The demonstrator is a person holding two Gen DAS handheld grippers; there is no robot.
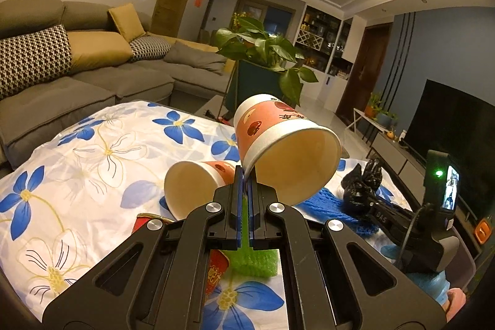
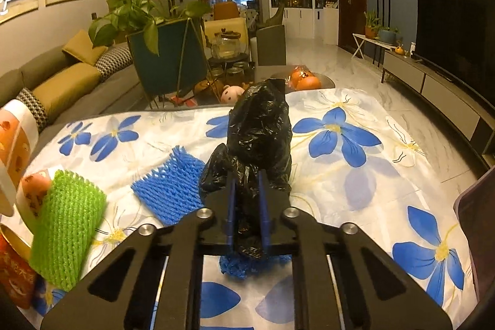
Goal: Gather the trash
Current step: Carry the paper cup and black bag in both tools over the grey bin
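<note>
My left gripper is shut on the rim of a pink paper cup, which hangs tilted above the table, mouth toward the camera. A second paper cup lies on its side on the floral tablecloth just left of the fingers. My right gripper is shut on a crumpled black plastic bag, held up over the table. The bag and right gripper also show at the right of the left wrist view. A green foam net, a blue foam net and a red can lie on the cloth.
Behind the table stand a potted plant in a dark planter, a grey sofa with cushions, a side table with jars and oranges, and a TV on a low cabinet at right. More blue netting lies under the right gripper.
</note>
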